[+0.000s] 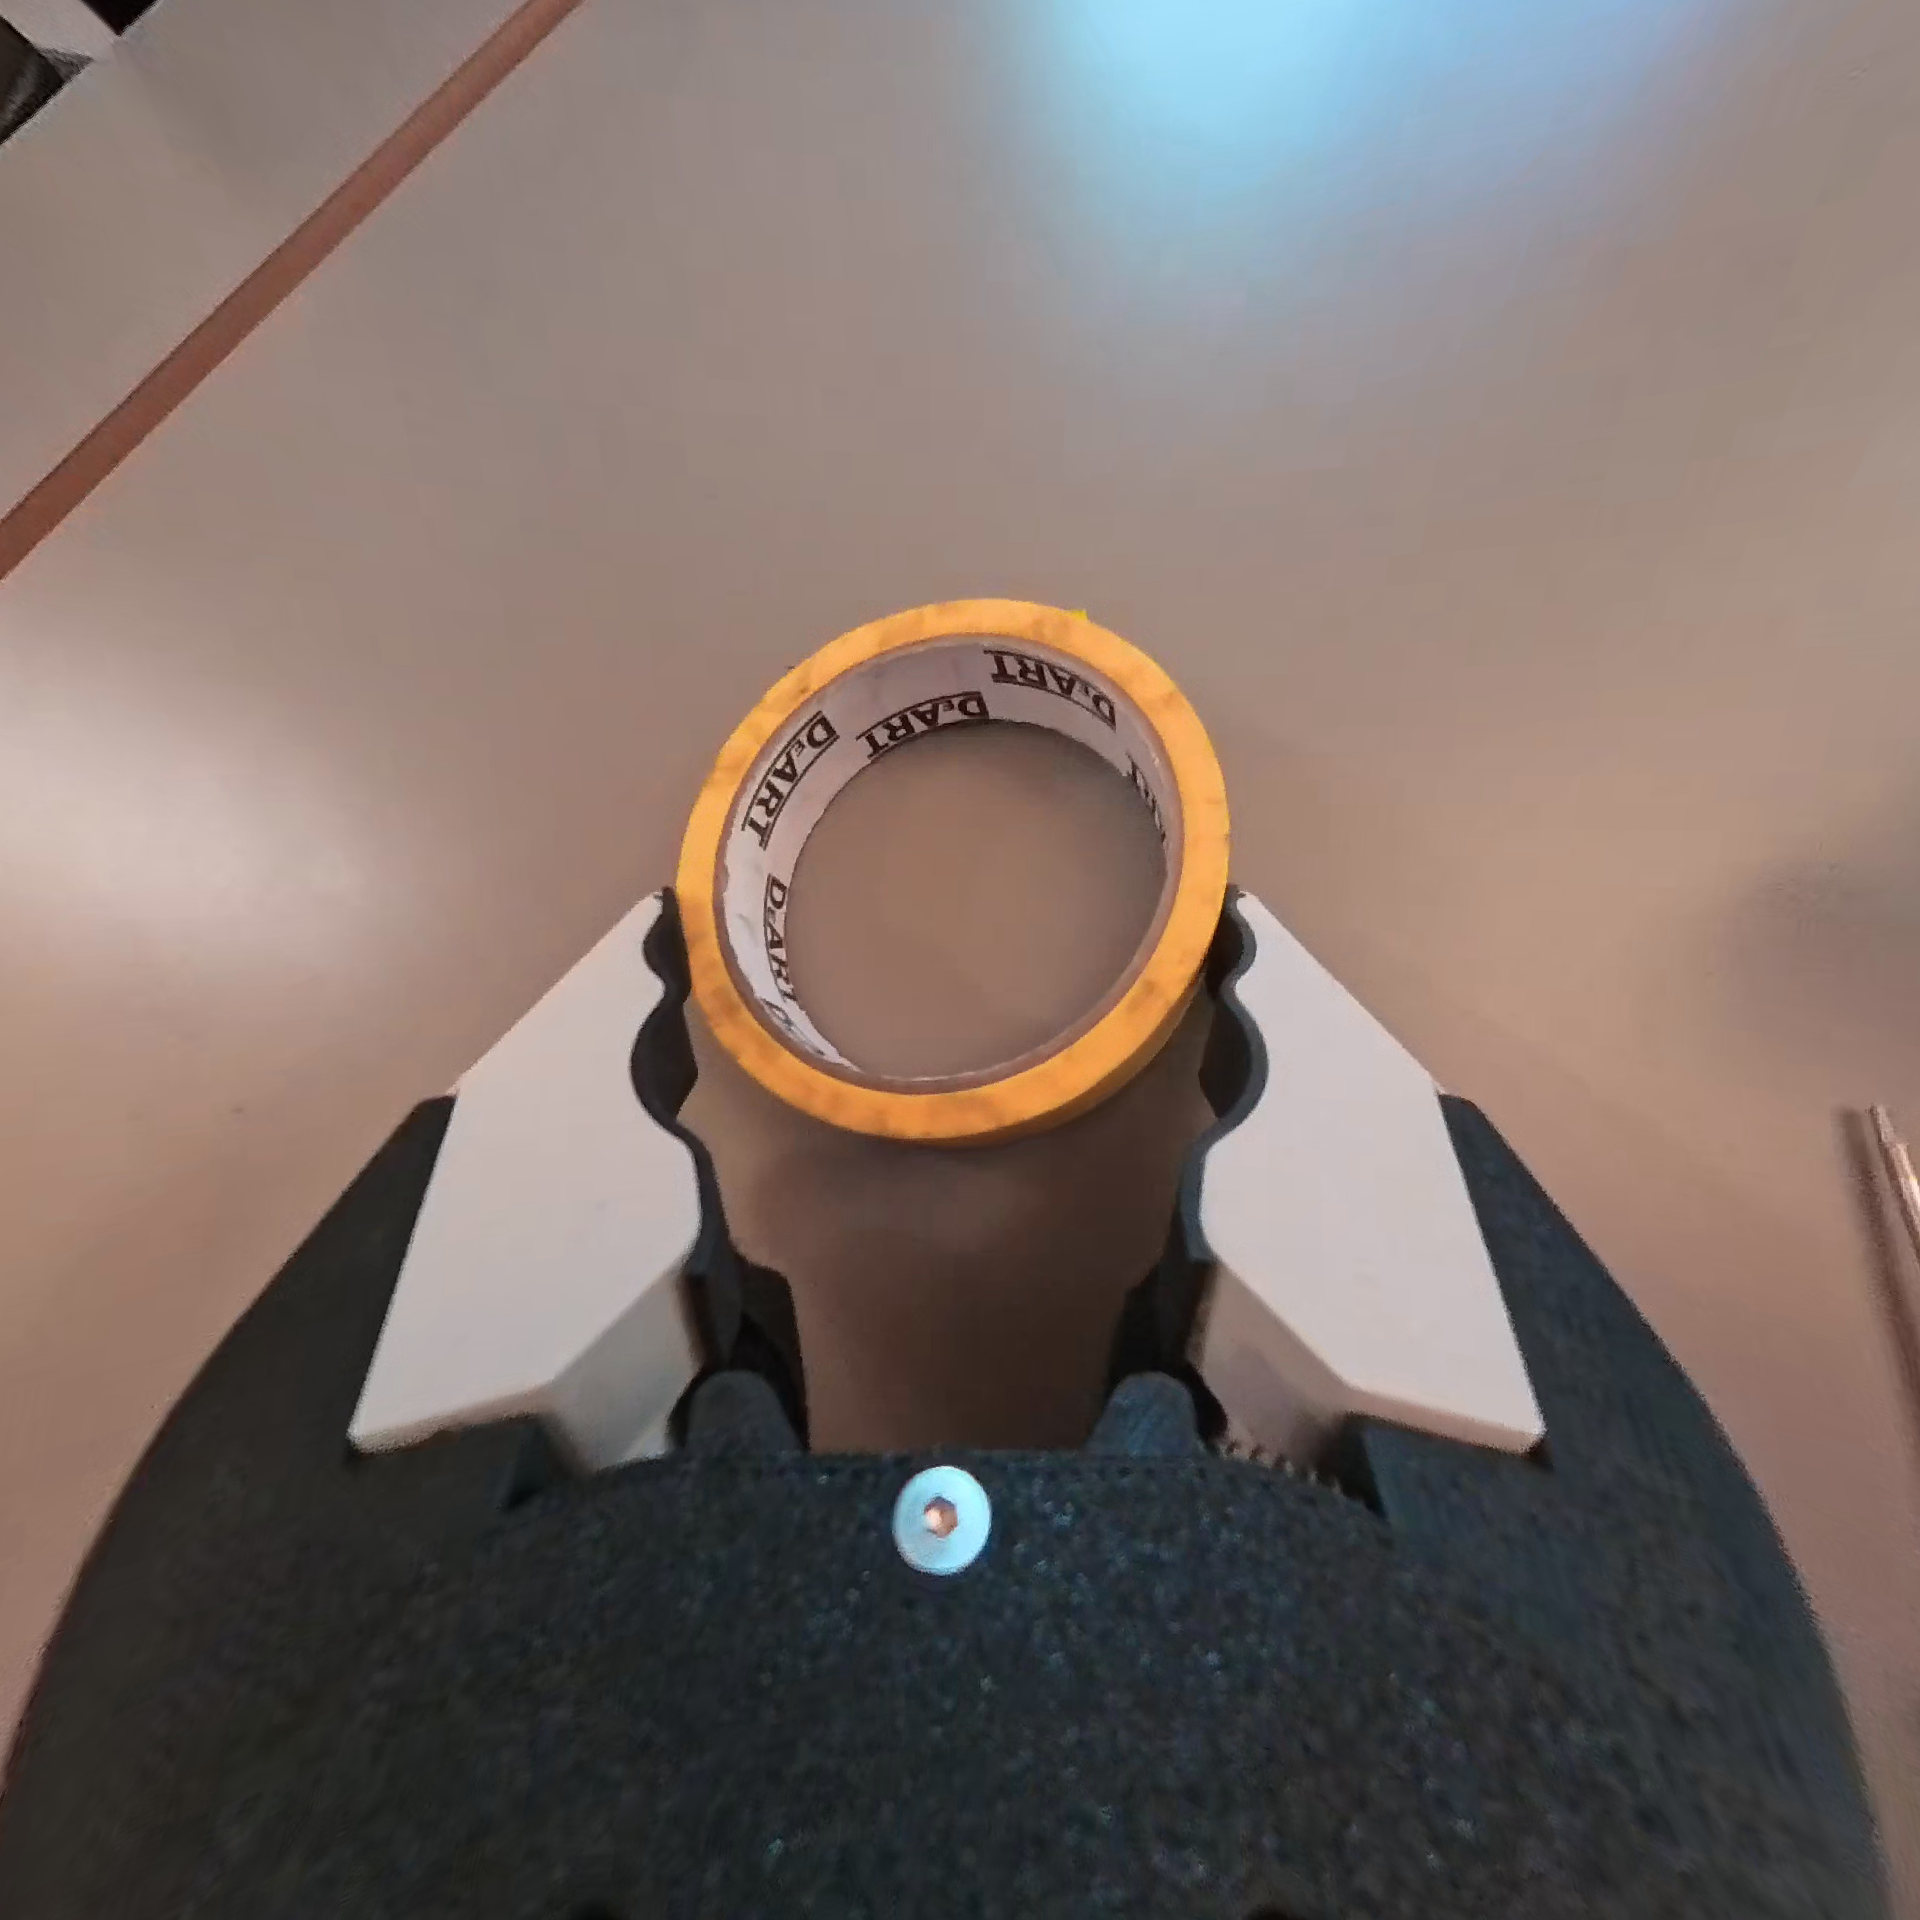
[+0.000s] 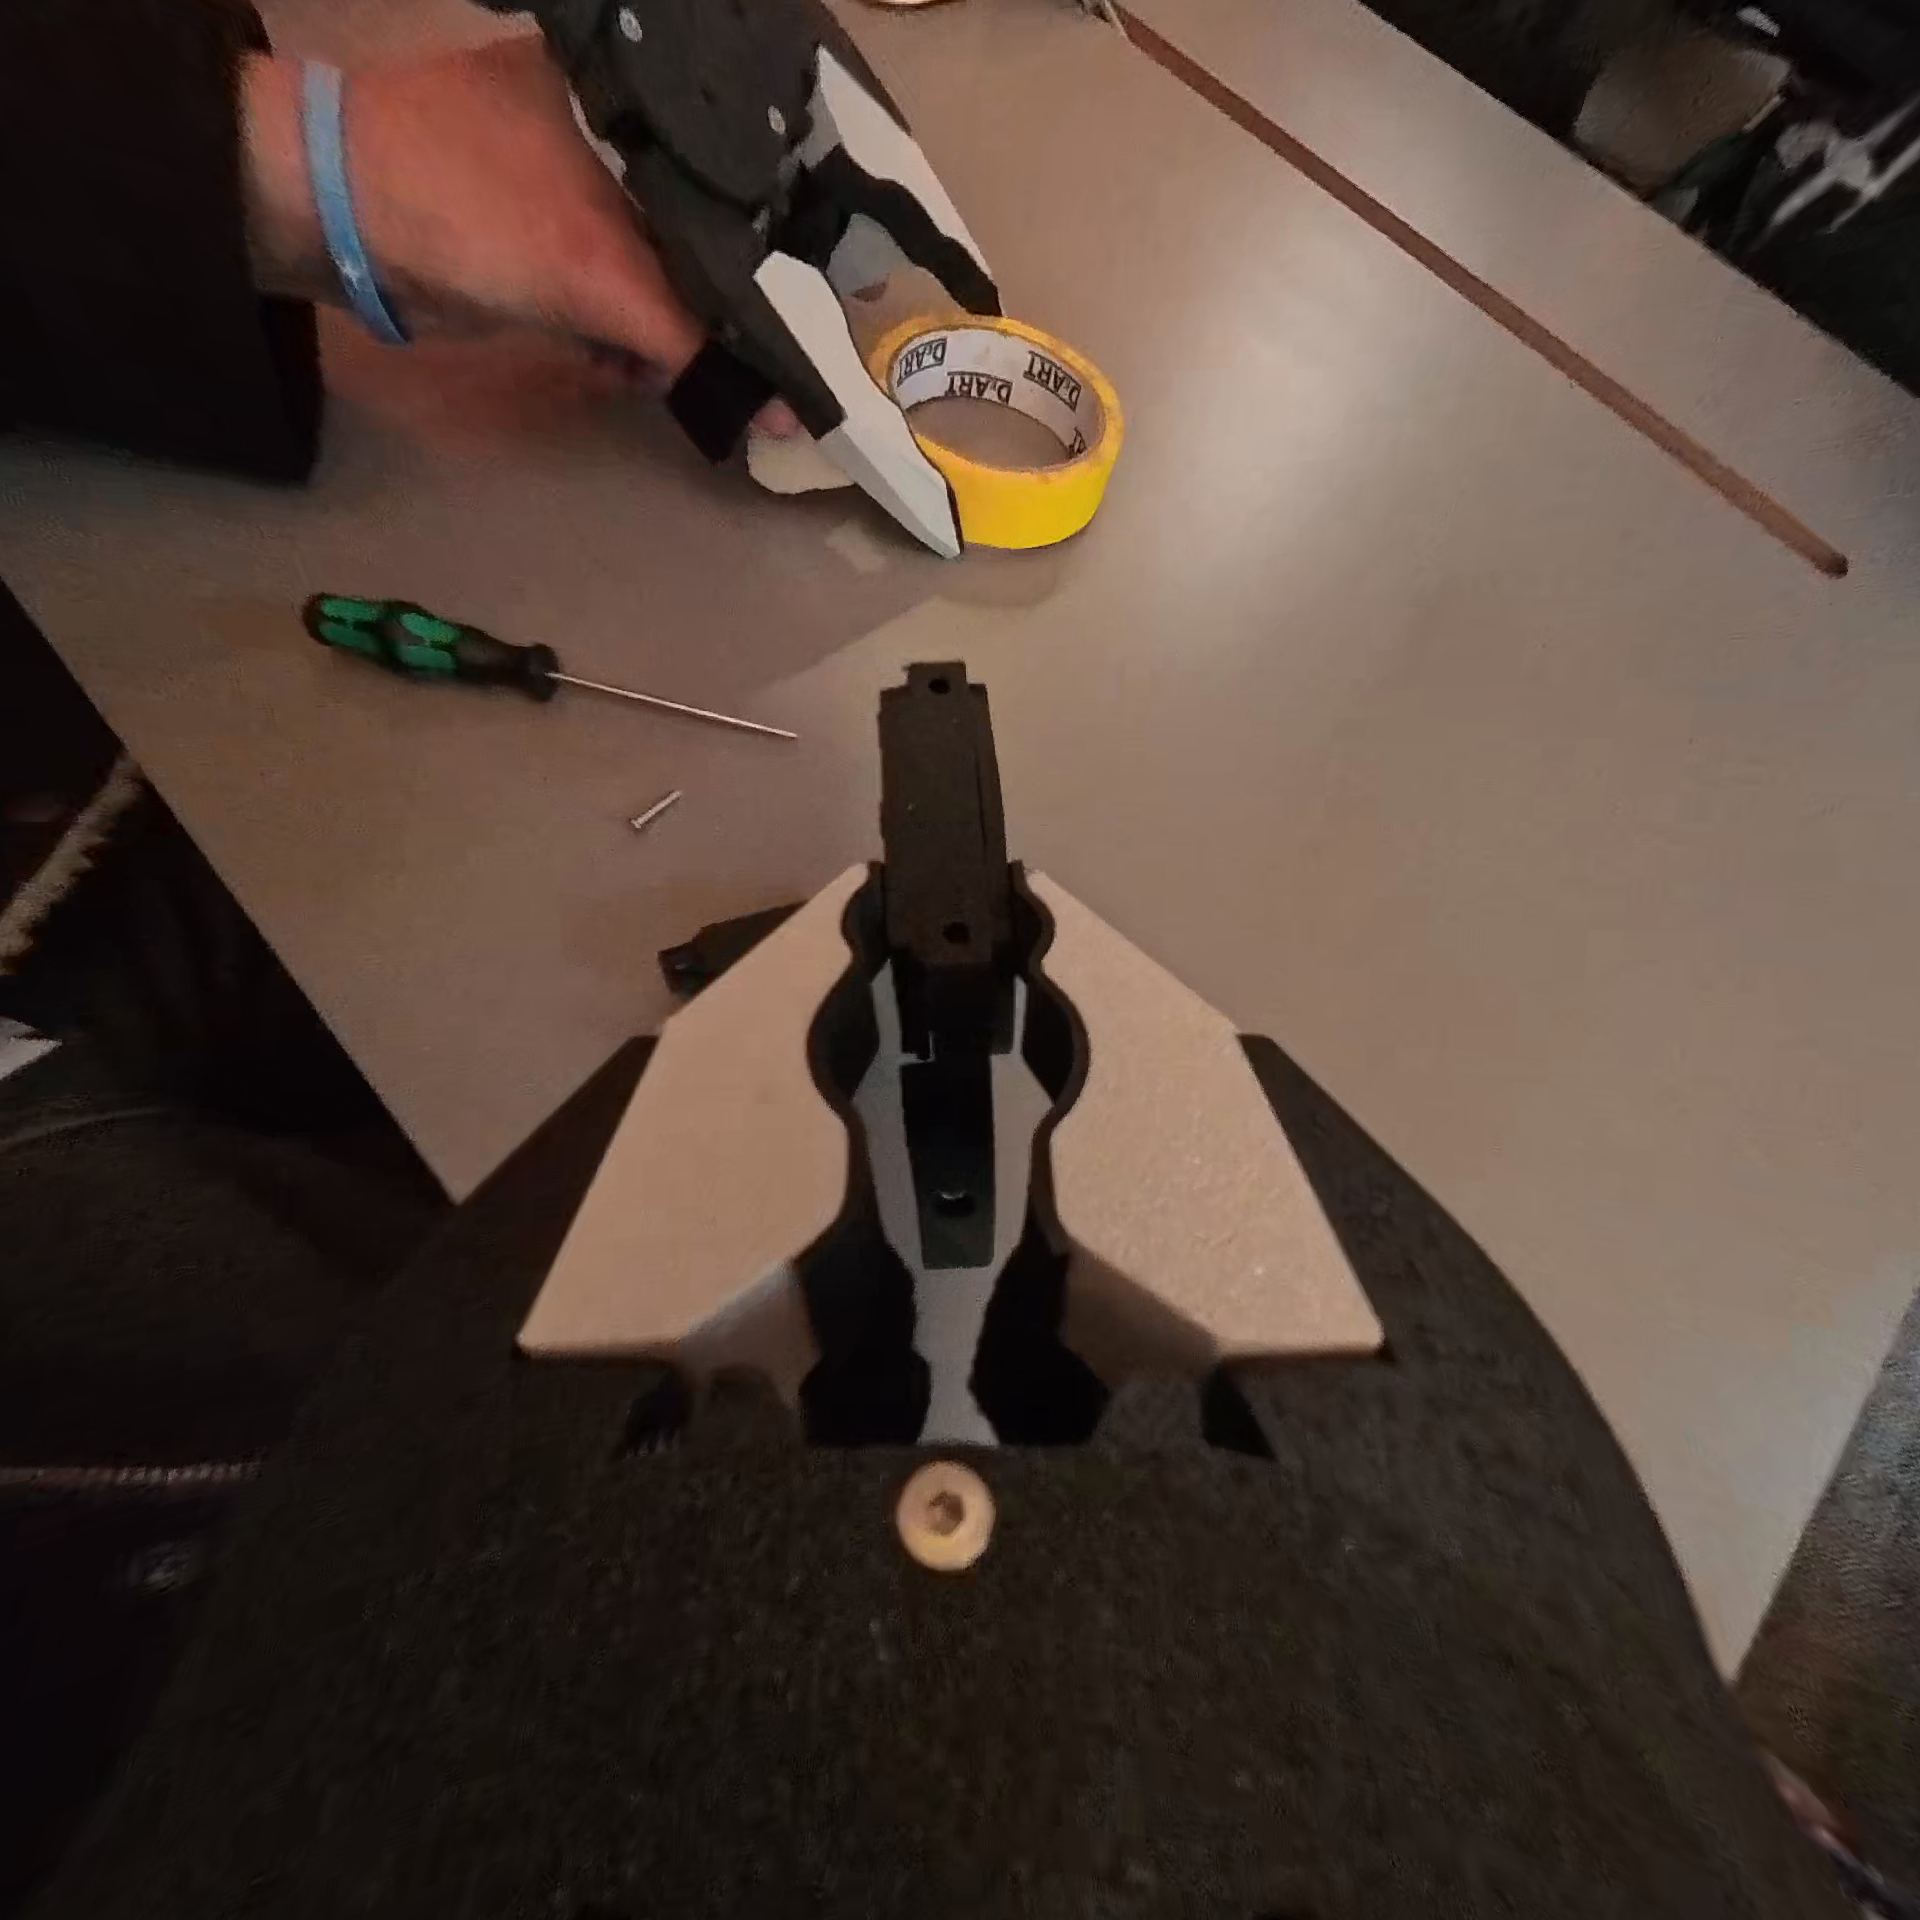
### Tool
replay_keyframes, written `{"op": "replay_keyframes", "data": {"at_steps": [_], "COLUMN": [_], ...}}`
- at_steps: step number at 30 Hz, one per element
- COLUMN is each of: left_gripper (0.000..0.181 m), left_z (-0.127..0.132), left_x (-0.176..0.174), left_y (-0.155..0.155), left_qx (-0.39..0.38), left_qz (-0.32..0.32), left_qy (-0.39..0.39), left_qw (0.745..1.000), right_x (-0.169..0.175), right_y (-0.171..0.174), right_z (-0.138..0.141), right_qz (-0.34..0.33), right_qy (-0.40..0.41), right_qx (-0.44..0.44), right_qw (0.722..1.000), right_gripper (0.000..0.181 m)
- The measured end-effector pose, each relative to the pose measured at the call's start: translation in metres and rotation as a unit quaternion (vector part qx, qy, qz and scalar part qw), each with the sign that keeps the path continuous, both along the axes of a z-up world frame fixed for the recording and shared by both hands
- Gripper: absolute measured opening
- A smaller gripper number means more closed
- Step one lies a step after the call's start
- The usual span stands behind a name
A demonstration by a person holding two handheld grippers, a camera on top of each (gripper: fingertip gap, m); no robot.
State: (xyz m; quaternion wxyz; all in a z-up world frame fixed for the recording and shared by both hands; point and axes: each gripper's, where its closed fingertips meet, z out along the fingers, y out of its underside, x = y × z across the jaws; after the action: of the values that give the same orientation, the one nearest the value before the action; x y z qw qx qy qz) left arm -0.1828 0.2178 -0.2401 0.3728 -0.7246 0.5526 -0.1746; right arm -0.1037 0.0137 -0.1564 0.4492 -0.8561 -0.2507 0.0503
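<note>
A yellow tape roll [image 1: 1195, 769] lies flat on the beige table [image 1: 1351, 520]. My left gripper [image 1: 951, 904] has one finger on each side of the roll, and both pads touch its outer rim. The right wrist view shows the same roll [image 2: 1023, 499] and the left gripper [image 2: 961, 421], held by a hand with a blue wristband [image 2: 343, 197]. My right gripper [image 2: 945, 883] is shut on a black printed part [image 2: 935, 790] with small holes. It holds the part upright above the table, nearer the front than the roll.
A green-and-black screwdriver [image 2: 416, 639], a loose screw [image 2: 655, 808] and a small black piece [image 2: 717, 940] lie on the table to the left. A brown strip [image 2: 1455, 281] crosses the far side. The table edge runs along the near left and right. My right gripper is the nearer one to the small black piece [image 2: 717, 940]: about 9 cm, against 15 cm.
</note>
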Motion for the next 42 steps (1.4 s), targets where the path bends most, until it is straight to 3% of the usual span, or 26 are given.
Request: {"op": "replay_keyframes", "data": {"at_steps": [3,5,8,10,12,14,18,21,23,26,28,29,33,35,42], "left_gripper": [0.105,0.116,0.113,0.107,0.096,0.084,0.072,0.027,0.025,0.022,0.022,0.022,0.022,0.023,0.023], "left_z": [0.001,0.018,0.06,0.086,0.12,0.136,0.123,0.108,0.109,0.109,0.109,0.111,0.111,0.109,0.117], "left_x": [-0.001,-0.007,-0.026,-0.042,-0.056,-0.066,-0.061,-0.062,-0.059,-0.059,-0.056,-0.054,-0.04,-0.035,-0.028], "left_y": [-0.009,-0.021,-0.07,-0.112,-0.134,-0.141,-0.164,-0.179,-0.183,-0.193,-0.194,-0.194,-0.194,-0.194,-0.202], "left_qx": [-0.003,0.001,-0.068,-0.144,-0.103,-0.016,-0.002,0.005,0.019,0.011,0.012,0.005,-0.005,0.011,-0.027], "left_qz": [-0.012,-0.025,-0.075,-0.117,-0.157,-0.169,-0.24,-0.295,-0.299,-0.327,-0.336,-0.338,-0.332,-0.328,-0.318], "left_qy": [-0.007,-0.022,-0.096,-0.176,-0.274,-0.283,-0.208,-0.162,-0.16,-0.155,-0.171,-0.181,-0.195,-0.19,-0.206], "left_qw": [1.0,0.999,0.99,0.967,0.943,0.944,0.948,0.942,0.941,0.932,0.926,0.923,0.923,0.925,0.925], "right_x": [-0.009,-0.014,-0.021,-0.044,-0.073,-0.095,-0.131,-0.14,-0.137,-0.139,-0.131,-0.128,-0.131,-0.126,-0.117], "right_y": [0.013,0.021,0.03,0.036,0.037,0.033,0.026,0.022,0.021,0.009,0.009,0.01,0.011,0.015,0.006], "right_z": [-0.001,-0.001,0.009,0.024,0.034,0.036,0.034,0.03,0.03,0.031,0.026,0.02,0.017,0.02,0.031], "right_qz": [0.036,0.058,0.064,0.074,0.118,0.183,0.287,0.308,0.311,0.329,0.324,0.326,0.335,0.317,0.331], "right_qy": [-0.008,-0.028,-0.056,0.009,0.046,0.003,-0.091,-0.094,-0.072,0.04,0.097,0.106,0.109,0.093,0.152], "right_qx": [0.013,0.021,0.052,0.066,0.067,0.081,0.099,0.082,0.076,0.043,0.032,0.021,0.051,0.08,0.08], "right_qw": [0.999,0.998,0.995,0.995,0.99,0.98,0.949,0.943,0.945,0.942,0.941,0.939,0.934,0.94,0.928], "right_gripper": [0.021,0.021,0.021,0.021,0.021,0.021,0.021,0.021,0.021,0.023,0.049,0.051,0.043,0.03,0.026]}}
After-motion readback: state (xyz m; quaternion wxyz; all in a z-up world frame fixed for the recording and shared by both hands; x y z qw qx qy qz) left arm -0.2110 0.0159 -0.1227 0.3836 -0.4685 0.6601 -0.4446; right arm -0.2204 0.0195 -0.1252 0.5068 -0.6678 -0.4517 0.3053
